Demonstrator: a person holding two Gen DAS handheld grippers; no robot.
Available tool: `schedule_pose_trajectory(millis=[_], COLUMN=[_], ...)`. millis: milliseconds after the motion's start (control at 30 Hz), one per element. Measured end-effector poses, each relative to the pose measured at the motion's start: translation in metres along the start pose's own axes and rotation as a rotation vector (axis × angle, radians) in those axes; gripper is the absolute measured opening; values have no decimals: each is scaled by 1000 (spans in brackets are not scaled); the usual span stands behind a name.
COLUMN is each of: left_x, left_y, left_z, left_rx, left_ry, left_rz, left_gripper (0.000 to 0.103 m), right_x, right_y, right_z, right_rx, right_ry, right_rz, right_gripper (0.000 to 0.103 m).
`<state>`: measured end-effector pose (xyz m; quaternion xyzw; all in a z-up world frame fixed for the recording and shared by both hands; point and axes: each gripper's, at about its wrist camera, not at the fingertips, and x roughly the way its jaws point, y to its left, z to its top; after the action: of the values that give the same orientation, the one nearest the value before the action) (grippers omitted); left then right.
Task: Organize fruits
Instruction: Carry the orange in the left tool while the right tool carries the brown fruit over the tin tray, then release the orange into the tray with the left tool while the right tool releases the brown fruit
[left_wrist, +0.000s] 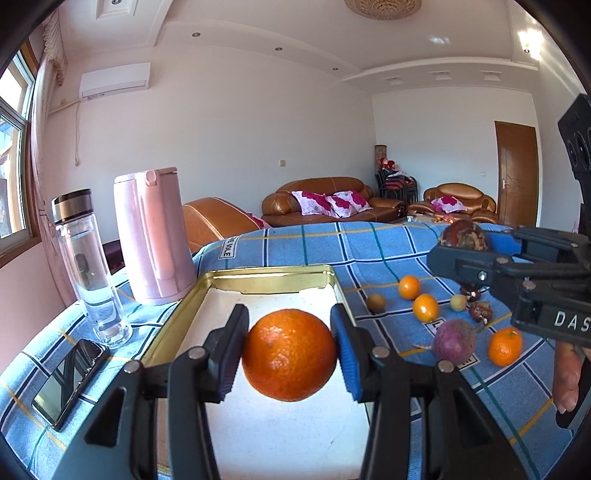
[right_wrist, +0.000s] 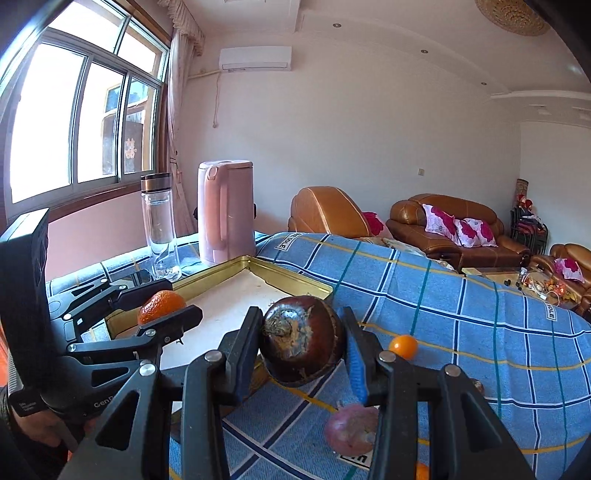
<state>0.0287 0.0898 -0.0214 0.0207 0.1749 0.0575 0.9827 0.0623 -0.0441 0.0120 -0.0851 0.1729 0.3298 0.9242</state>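
My left gripper (left_wrist: 290, 349) is shut on a large orange (left_wrist: 289, 355) and holds it above the gold-rimmed metal tray (left_wrist: 271, 275). My right gripper (right_wrist: 302, 343) is shut on a dark brown round fruit (right_wrist: 303, 341) and holds it above the blue checked cloth, just right of the tray (right_wrist: 295, 277). The right gripper also shows in the left wrist view (left_wrist: 480, 254), and the left gripper with the orange in the right wrist view (right_wrist: 162, 301). Loose on the cloth lie small oranges (left_wrist: 424, 306), a purple fruit (left_wrist: 454, 339) and small brown fruits (left_wrist: 376, 302).
A pink kettle (left_wrist: 153, 236), a glass bottle (left_wrist: 90, 266) and a phone (left_wrist: 70, 382) stand left of the tray. The table's cloth (left_wrist: 369, 243) drops off at the far edge. Sofas (left_wrist: 332, 199) stand beyond.
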Motion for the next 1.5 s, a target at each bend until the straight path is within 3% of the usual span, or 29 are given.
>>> schedule_pose_trajectory(millis=[1000, 1500], left_x=[38, 61], left_y=[67, 74], left_z=[-6, -12], left_rx=[-16, -13], left_ry=[150, 259], left_rz=[104, 72], left_gripper=[47, 47], right_x=[84, 117], right_y=[54, 58], right_z=[-6, -17], right_rx=[-22, -22], right_ry=[144, 288], right_rz=[120, 98], right_gripper=[44, 44])
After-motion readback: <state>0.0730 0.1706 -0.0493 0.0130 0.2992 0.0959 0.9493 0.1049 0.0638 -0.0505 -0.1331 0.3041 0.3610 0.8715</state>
